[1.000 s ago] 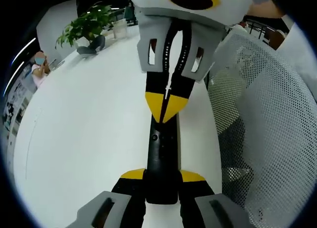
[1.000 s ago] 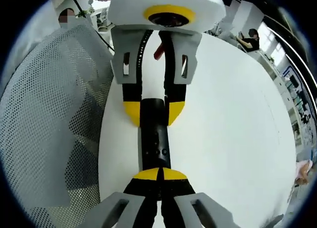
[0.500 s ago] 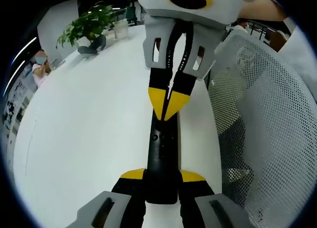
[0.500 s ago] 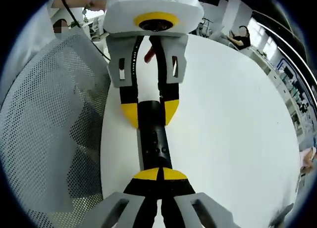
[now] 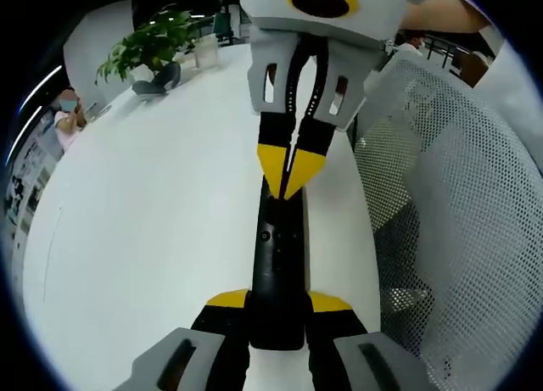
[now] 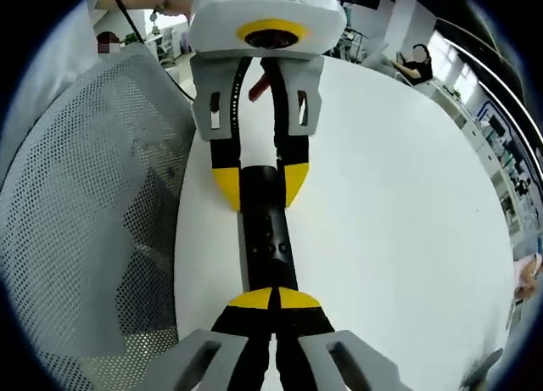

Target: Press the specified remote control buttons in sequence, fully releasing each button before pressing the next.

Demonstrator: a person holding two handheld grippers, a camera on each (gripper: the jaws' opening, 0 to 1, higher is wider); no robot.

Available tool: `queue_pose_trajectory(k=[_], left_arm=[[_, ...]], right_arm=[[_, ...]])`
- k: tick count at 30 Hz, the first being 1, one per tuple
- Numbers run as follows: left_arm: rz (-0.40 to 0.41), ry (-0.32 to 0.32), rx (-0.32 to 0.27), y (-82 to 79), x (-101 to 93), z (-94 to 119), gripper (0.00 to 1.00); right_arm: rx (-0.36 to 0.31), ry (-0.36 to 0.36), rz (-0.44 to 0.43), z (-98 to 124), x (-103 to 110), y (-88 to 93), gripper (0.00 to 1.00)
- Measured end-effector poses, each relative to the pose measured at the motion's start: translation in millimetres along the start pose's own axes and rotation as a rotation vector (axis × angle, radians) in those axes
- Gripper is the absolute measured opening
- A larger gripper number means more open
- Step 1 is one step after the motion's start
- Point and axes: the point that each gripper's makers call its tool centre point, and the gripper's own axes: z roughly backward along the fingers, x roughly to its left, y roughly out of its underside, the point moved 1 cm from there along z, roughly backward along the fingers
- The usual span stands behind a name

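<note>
A slim black remote control lies lengthwise along the edge of a white table. My left gripper is shut on its near end, one yellow pad on each side. My right gripper comes in from the top of the left gripper view, jaws closed, its yellow tips touching the remote's far part. In the right gripper view the remote runs up from my right gripper, whose closed tips rest on its button face. The left gripper clamps the other end.
A grey mesh chair back stands close beside the table edge, also seen as the mesh chair in the right gripper view. A potted plant sits at the table's far end. A person sits at a far desk.
In the left gripper view the right gripper's closed tips have slid a little farther along the remote, away from my left jaws. The left gripper's hold is unchanged.
</note>
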Motion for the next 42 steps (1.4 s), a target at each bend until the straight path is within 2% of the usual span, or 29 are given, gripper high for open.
queue_pose_trajectory(k=[3,7,8,9,10,11,15,17,20,25,28,30,32,33,35,36,42], left_arm=[[-0.005,0.003,-0.002,0.1,-0.2,0.2,0.23],[-0.002,0.002,-0.002,0.1,-0.1,0.1,0.23],[-0.004,0.002,-0.001,0.1,-0.1,0.1,0.23],[-0.004,0.002,0.0,0.0,-0.1,0.1,0.23],[-0.005,0.002,0.001,0.1,-0.1,0.0,0.23],[-0.007,0.003,0.003,0.1,0.0,0.0,0.23],[-0.01,0.005,0.009,0.1,0.0,0.1,0.23],[-0.01,0.004,0.009,0.2,0.0,0.1,0.23],[-0.01,0.005,0.008,0.2,0.0,0.1,0.23],[-0.018,0.009,0.014,0.2,0.0,0.3,0.23],[-0.017,0.011,0.013,0.3,0.1,0.3,0.23],[-0.016,0.01,0.012,0.3,0.2,0.2,0.23],[-0.013,0.008,0.008,0.4,0.2,0.2,0.23],[-0.01,0.007,0.005,0.3,0.1,0.3,0.23],[-0.007,0.006,0.001,0.5,-0.1,0.3,0.23],[-0.005,0.006,0.0,0.5,-0.1,0.3,0.23],[-0.003,0.004,0.002,0.4,-0.2,0.4,0.23]], right_arm=[[-0.01,0.012,-0.007,0.6,-0.7,0.7,0.0],[-0.126,0.033,-0.094,2.0,-1.1,0.0,0.0],[-0.157,0.043,-0.093,2.3,-0.7,-0.6,0.0],[-0.17,0.054,-0.049,1.6,0.2,-1.9,0.0],[-0.159,0.071,0.043,1.1,1.4,-2.6,0.0],[-0.155,0.07,0.066,0.0,4.1,-4.0,0.0],[-0.167,0.071,0.013,-1.6,2.2,-7.4,0.0],[-0.171,0.068,0.022,-2.4,2.0,-9.1,0.0],[-0.14,0.055,0.047,-3.4,1.7,-10.5,0.0],[-0.068,-0.001,-0.03,-4.5,-1.8,-11.3,0.0],[-0.064,-0.001,-0.062,-4.7,-2.2,-11.6,0.0],[-0.111,0.017,-0.118,-5.0,-2.8,-12.4,0.0],[-0.191,0.03,-0.218,-4.4,-3.5,-13.1,0.0],[-0.241,0.027,-0.298,-3.8,-4.4,-13.1,0.0],[-0.3,0.001,-0.424,-2.4,-4.9,-12.5,0.0],[-0.314,-0.002,-0.448,-2.2,-5.4,-12.2,0.0],[-0.298,-0.013,-0.374,-3.0,1.3,-20.8,0.0]])
